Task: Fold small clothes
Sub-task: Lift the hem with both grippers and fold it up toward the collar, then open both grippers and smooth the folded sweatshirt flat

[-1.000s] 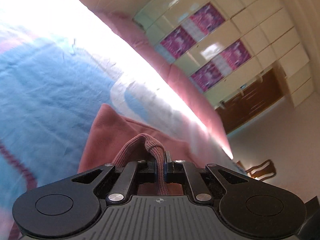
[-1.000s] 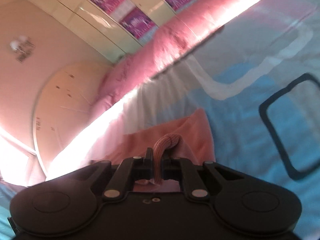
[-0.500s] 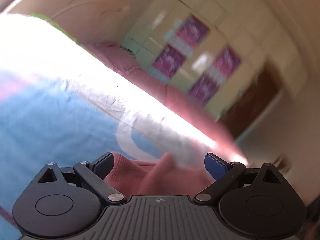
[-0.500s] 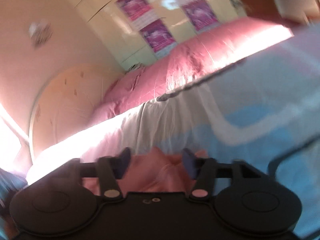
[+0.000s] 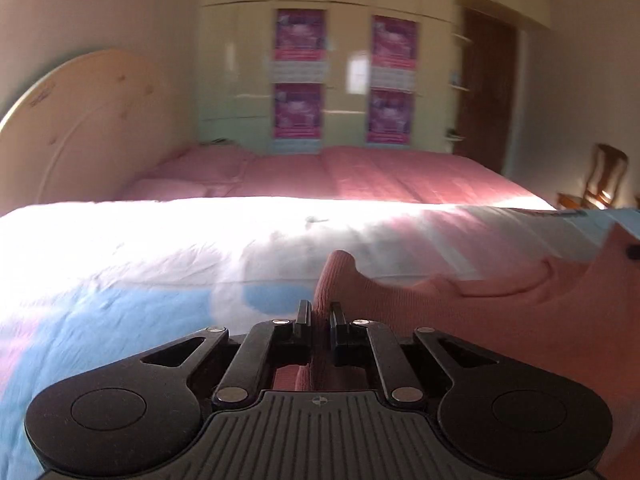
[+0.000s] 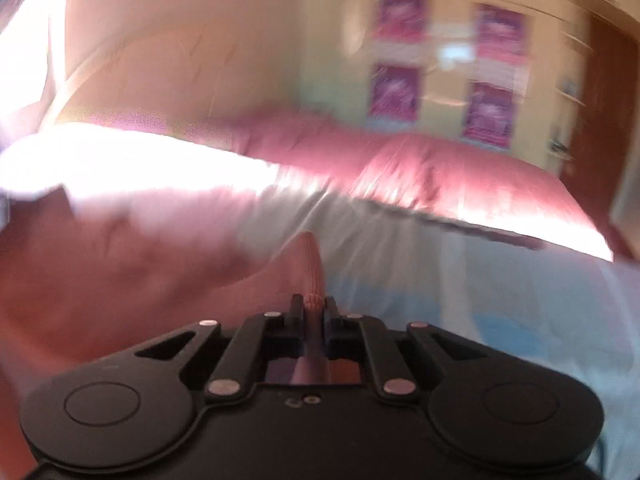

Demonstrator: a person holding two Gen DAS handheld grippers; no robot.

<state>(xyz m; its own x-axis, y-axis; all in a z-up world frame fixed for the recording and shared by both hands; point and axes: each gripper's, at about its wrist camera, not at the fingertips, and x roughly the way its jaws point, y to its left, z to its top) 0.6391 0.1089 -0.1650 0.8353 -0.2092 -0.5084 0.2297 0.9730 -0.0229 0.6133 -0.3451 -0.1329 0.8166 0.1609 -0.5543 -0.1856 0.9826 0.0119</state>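
Note:
A small pink knit garment (image 5: pixel 500 320) lies on a bed sheet with blue, white and pink shapes (image 5: pixel 120 288). My left gripper (image 5: pixel 320 314) is shut on a bunched fold of the garment, which spreads to the right of it. In the right wrist view my right gripper (image 6: pixel 313 308) is shut on another pinched fold of the same pink garment (image 6: pixel 120 264), which spreads to the left. This view is blurred by motion.
A pink bedspread (image 5: pixel 360 176) covers the far half of the bed. A cream headboard (image 5: pixel 80 120) stands at the left. A wardrobe with purple posters (image 5: pixel 340 72) fills the back wall. A wooden chair (image 5: pixel 600 180) stands at the right.
Both grippers let go of the garment and opened half a second ago. Now both are shut on new folds of it, and both views have levelled toward the wardrobe.

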